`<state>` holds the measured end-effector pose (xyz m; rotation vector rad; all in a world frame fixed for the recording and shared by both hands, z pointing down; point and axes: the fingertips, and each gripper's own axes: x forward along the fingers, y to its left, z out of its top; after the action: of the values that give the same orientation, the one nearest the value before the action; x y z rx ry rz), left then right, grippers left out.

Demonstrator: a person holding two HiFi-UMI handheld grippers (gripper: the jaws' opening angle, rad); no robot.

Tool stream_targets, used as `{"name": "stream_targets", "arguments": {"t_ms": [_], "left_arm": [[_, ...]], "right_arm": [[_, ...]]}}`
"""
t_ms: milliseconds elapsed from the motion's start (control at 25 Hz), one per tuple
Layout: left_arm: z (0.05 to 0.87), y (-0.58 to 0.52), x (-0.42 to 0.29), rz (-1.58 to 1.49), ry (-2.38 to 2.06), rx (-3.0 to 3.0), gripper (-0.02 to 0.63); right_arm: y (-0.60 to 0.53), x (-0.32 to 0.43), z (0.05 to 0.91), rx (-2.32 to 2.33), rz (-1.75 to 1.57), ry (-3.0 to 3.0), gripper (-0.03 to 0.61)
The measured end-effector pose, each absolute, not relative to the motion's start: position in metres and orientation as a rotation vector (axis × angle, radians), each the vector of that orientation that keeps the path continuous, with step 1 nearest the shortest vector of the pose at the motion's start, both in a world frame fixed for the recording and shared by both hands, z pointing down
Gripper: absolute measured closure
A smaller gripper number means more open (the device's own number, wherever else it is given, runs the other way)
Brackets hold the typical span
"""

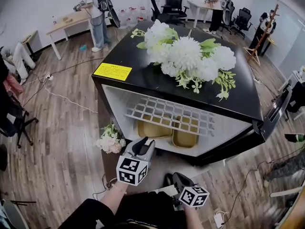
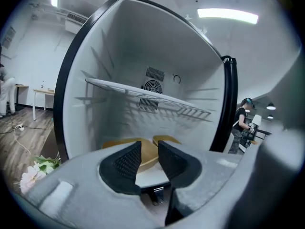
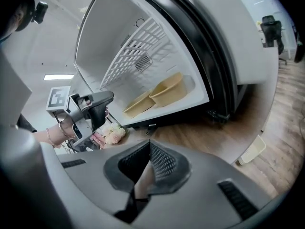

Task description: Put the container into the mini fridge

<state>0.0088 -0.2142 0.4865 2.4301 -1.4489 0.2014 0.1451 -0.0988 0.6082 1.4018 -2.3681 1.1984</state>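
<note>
Mini fridge (image 1: pixel 143 82) stands on wood floor (image 1: pixel 62 123) with its door (image 1: pixel 279 109) swung wide at the head view's right; black top carries a white flower bunch (image 1: pixel 188 56) and a yellow label (image 1: pixel 112 71) near the front left corner. Inside: white wire shelf (image 1: pixel 169 113) across the middle; below it, on the fridge's bottom, left tan container (image 1: pixel 153 129) and right tan container (image 1: pixel 186 137) sit side by side, touching or nearly so, both fully inside and neither held. The back wall shows a fan vent (image 2: pixel 153 80) above the shelf line.

Left claw (image 1: pixel 142 147) is up in front of the opening's lower left and aimed into the cavity; its jaws are spread a little with nothing between the pads, and the containers are seen beyond the tips in the left gripper view. Right claw (image 1: pixel 172 179) is lower and nearer the person, well short of the opening; jaws pressed together, tips meeting, pinching nothing. The right gripper view catches the left claw off to its left, with both containers past it in the fridge.

A small pink and white bouquet (image 1: pixel 110 141) lies on the floor beside the fridge's front left corner. In the background, one person (image 1: pixel 95 13) stands at a worktop (image 1: pixel 66 24); another person (image 1: pixel 217 6) stands at the far right; office chairs (image 1: pixel 172 1) sit between them.
</note>
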Motion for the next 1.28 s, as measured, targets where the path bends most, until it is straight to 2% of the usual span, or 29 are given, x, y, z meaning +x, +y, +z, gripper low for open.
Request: {"name": "stream_targets", "arguments": {"t_ms": [280, 760, 1280], "left_arm": [[0.5, -0.182, 0.015, 0.219, -1.372, 2.416, 0.542], [0.521, -0.132, 0.004, 0.203, -1.31, 2.43, 0.604], [0.546, -0.091, 0.021, 0.23, -1.173, 2.434, 0.604]], "right_arm": [[-0.091, 0.14, 0.594, 1.418, 1.072, -2.405, 0.569], [-0.089, 0.137, 0.591, 1.487, 1.069, -2.397, 0.569], [-0.084, 0.131, 0.578, 1.505, 1.012, -2.435, 0.57]]}}
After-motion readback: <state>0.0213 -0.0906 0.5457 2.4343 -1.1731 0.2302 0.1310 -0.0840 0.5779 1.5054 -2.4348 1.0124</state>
